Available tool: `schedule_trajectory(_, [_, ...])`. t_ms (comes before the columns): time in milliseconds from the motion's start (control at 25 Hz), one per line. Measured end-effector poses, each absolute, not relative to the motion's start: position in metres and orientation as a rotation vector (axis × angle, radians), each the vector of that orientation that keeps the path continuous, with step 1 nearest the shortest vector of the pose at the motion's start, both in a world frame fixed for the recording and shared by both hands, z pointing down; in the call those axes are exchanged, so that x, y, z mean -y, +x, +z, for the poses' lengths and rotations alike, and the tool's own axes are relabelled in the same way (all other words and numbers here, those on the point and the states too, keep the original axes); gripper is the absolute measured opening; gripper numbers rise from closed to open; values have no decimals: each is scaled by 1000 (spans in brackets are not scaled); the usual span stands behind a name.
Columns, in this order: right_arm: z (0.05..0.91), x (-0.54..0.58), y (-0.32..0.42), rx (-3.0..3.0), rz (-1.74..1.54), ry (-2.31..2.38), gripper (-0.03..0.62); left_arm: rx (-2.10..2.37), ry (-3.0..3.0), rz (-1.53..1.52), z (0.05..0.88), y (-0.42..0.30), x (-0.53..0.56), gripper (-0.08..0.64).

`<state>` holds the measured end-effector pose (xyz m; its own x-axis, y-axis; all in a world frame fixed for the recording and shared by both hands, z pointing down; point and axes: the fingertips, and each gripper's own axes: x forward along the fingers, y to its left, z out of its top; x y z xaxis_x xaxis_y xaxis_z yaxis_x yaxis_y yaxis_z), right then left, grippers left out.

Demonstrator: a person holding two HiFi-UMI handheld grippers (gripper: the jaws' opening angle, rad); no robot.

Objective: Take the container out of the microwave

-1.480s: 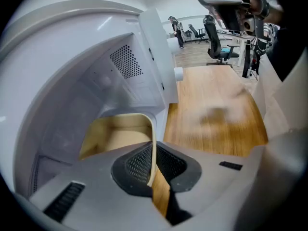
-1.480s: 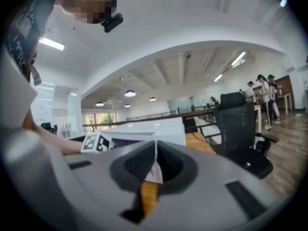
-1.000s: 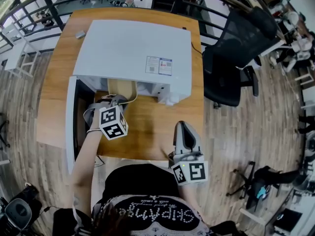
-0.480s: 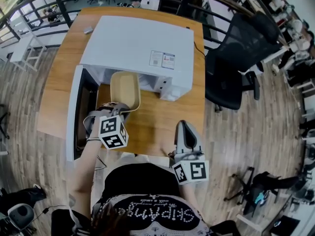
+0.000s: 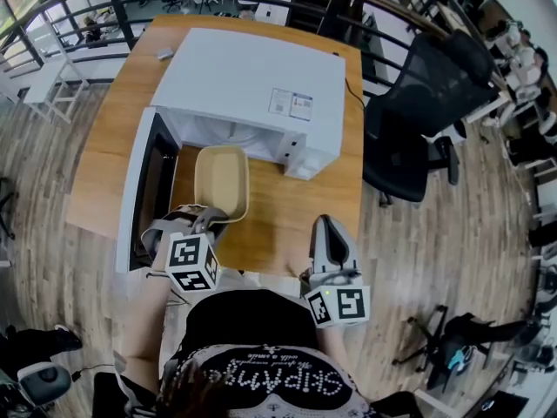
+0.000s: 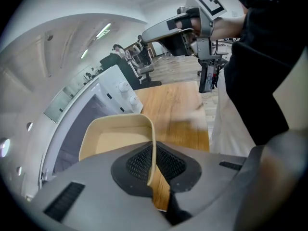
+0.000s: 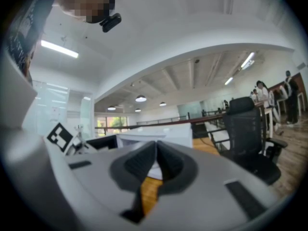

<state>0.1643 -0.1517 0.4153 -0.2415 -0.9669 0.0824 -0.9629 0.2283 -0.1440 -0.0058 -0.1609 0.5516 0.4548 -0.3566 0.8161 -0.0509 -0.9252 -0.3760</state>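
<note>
The beige container [image 5: 222,179] lies outside the white microwave [image 5: 252,81], over the wooden table in front of the open cavity. My left gripper [image 5: 211,219] is shut on its near rim. In the left gripper view the thin rim [image 6: 152,154] runs between the two black pads [image 6: 138,163], and the tray's hollow [image 6: 113,137] lies beyond. My right gripper [image 5: 328,226] hovers over the table's near right edge, pointing level, shut on nothing. In the right gripper view its pads [image 7: 142,163] meet, with the microwave [image 7: 159,134] ahead.
The microwave door [image 5: 139,194] stands swung open at the left, beside the container. A black office chair [image 5: 418,103] stands to the right of the table [image 5: 287,225]. A railing runs behind the table. The person's torso is close to the near edge.
The left gripper has drawn the container out of the microwave cavity toward the person, and it now sits fully outside. The right gripper has stayed about where it was.
</note>
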Motion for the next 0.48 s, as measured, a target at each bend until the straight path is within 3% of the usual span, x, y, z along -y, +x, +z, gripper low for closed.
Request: schedule_trajectory(480, [413, 146, 166, -2454, -235, -1905, 35, -253, -2425, -1468, 534, -25, 103, 43])
